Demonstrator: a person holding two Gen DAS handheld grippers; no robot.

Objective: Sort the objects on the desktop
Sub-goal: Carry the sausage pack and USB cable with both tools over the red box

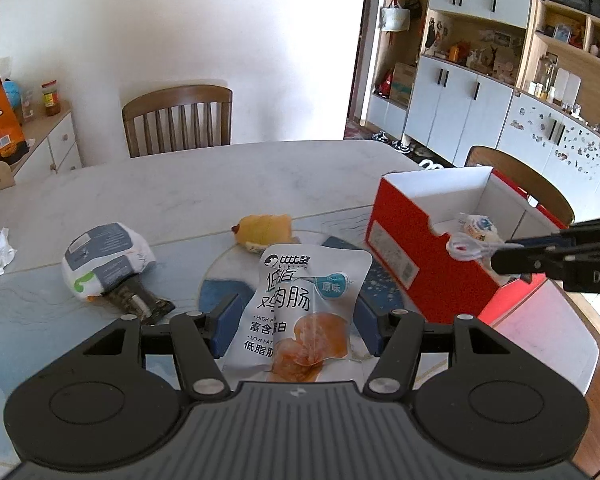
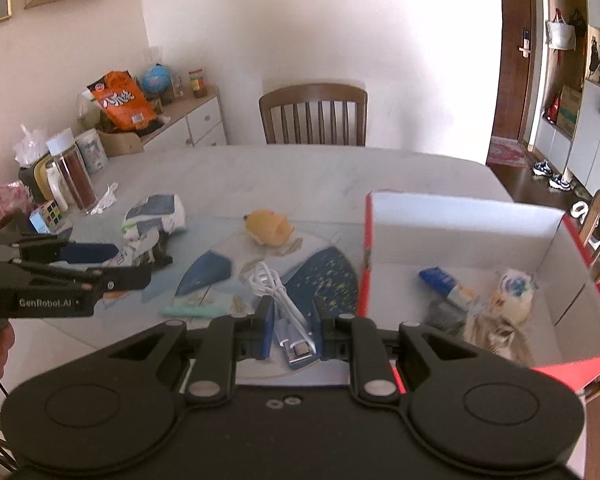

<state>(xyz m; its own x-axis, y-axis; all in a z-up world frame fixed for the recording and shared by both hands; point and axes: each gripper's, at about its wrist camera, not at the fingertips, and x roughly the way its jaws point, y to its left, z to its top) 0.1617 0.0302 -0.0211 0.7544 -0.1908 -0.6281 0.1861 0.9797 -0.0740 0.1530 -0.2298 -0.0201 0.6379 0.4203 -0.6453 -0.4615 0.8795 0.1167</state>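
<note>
The left gripper (image 1: 296, 316) pinches a sausage packet (image 1: 300, 312), the right gripper (image 2: 292, 330) a white cable (image 2: 278, 292), red box (image 2: 460, 264) at two o'clock.

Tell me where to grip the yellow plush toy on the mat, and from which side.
Grip the yellow plush toy across its rounded middle, coming down from above and the near side. It lies low and free on the mat, with bare space around it, so its soft body should squeeze between the fingers.

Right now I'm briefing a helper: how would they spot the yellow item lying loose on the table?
Start at the red box on the marble table. Look left onto the blue patterned mat; near its far edge lies the yellow item. It is rounded and soft-looking, unlike the white cable and the crumpled blue-and-white packet.
</note>
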